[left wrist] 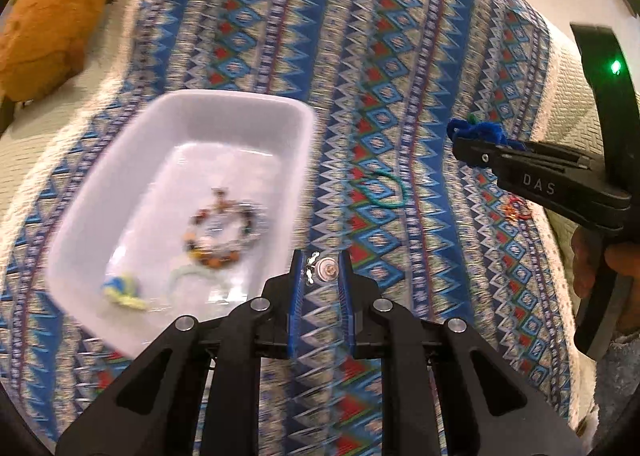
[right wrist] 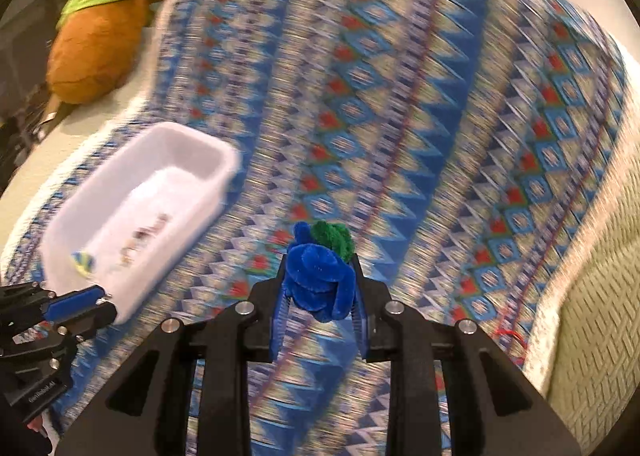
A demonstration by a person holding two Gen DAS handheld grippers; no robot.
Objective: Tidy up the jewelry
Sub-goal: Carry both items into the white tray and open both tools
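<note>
Pinched in the left tool (left wrist: 322, 272) is a small silver earring (left wrist: 326, 270); the right tool (right wrist: 320, 280) clamps a blue-and-green pipe-cleaner ring (right wrist: 320, 276). Both hang over the patterned bed cover (left wrist: 400, 36), mid-carry, I judge. Next: release over the white tray (left wrist: 100, 216) near the bed's left edge.

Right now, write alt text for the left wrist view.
The left gripper pinches a small silver earring above a patterned cloth, beside a white tray holding a beaded bracelet. The right gripper carries a blue fuzzy piece.
</note>
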